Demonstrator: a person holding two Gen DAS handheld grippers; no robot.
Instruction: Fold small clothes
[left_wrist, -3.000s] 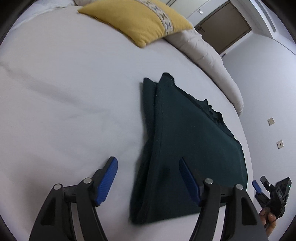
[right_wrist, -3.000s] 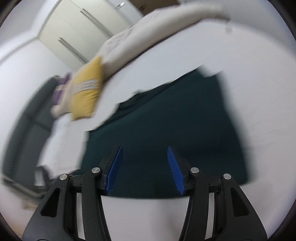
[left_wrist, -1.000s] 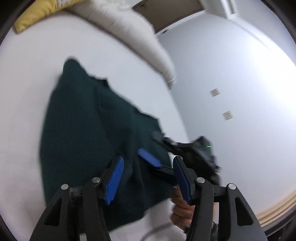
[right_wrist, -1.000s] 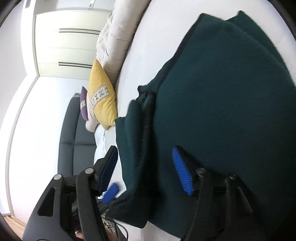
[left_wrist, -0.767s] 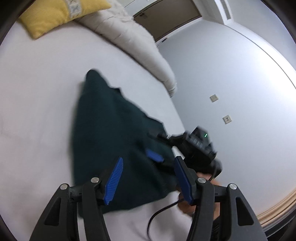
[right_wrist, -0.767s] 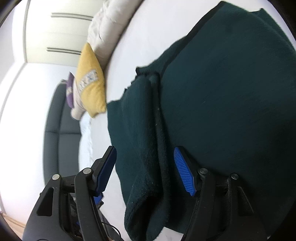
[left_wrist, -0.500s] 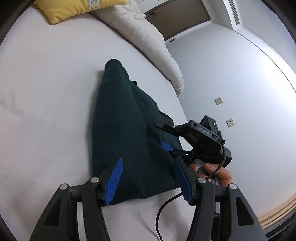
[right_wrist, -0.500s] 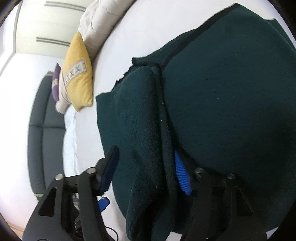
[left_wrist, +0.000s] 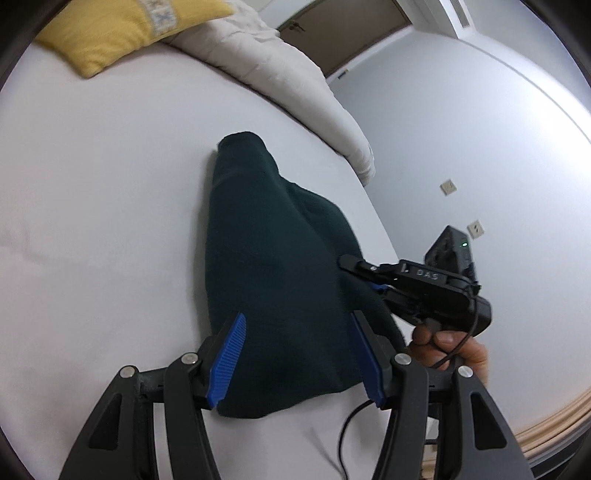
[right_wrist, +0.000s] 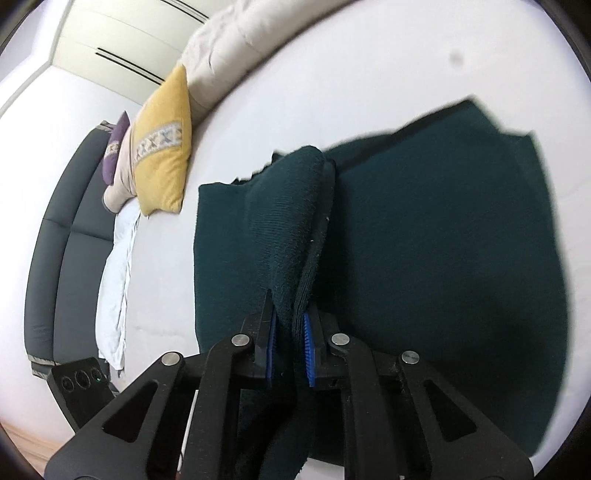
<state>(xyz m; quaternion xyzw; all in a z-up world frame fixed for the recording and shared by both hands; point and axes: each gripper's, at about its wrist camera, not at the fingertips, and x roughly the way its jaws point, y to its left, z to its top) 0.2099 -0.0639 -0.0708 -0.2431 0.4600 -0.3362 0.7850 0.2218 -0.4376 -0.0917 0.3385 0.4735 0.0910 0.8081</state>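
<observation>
While the knit (right_wrist: 443, 236) lies dark and limp on the bed (left_wrist: 92, 184), well short of the yellow pillow (right_wrist: 162, 162), it likely drapes and sags, so the right gripper (right_wrist: 289, 347), jaws just closed, pinches its raised edge and the left gripper (left_wrist: 295, 354) hangs half-open above its near hem.

Bare white bed (left_wrist: 92, 221) left of dark green garment (left_wrist: 273, 258): open passage. Yellow cushion (left_wrist: 122, 29) and rolled duvet (left_wrist: 295, 74) block far edge; right gripper (left_wrist: 373, 284) crowds garment's right side
</observation>
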